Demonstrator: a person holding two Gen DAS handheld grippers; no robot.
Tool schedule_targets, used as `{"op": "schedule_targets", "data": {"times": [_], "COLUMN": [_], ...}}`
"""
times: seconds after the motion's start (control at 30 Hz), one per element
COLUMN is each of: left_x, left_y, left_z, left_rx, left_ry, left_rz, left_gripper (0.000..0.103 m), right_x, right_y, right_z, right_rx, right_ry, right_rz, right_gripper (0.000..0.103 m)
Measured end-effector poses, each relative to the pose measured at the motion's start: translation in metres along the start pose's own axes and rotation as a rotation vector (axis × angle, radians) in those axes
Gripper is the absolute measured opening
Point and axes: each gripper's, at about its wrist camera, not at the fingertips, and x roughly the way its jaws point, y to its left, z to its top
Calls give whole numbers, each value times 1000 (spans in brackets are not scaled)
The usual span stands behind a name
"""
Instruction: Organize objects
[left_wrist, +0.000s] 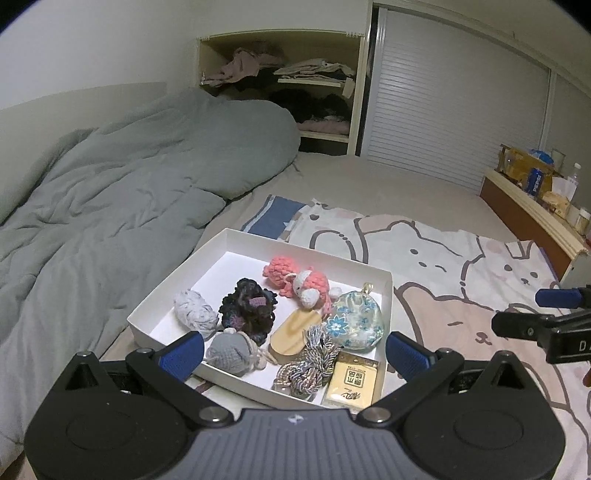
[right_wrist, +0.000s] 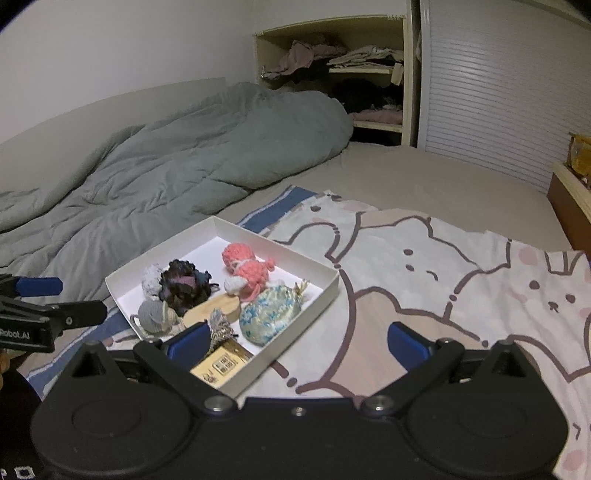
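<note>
Bedroom scene: white tray (left_wrist: 386, 295) sat on the cat-print blanket (right_wrist: 424, 258) on the bed, packed with knitted toys (left_wrist: 295, 284), a floral pouch (left_wrist: 356, 325), a yellow card (left_wrist: 351, 384). Left gripper (left_wrist: 295, 350) and right gripper (right_wrist: 295, 339) both hung spread apart, holding nothing.

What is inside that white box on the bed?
The white box holds a pink crochet toy, dark scrunchie, pale scrunchie, grey pouch, floral purse, wooden piece, tassel cord and yellow packet. Anything beneath them is hidden.
</note>
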Motion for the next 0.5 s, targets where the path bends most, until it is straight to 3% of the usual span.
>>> {"op": "schedule_targets", "data": {"times": [0.5], "left_x": [-1], "left_y": [-11], "left_z": [-11], "left_rx": [30], "left_ry": [-5], "left_rz": [39], "left_gripper": [103], "right_x": [-1], "right_y": [-4], "right_z": [-7], "right_rx": [-8], "right_ry": [9], "right_rz": [2], "right_gripper": [103]}}
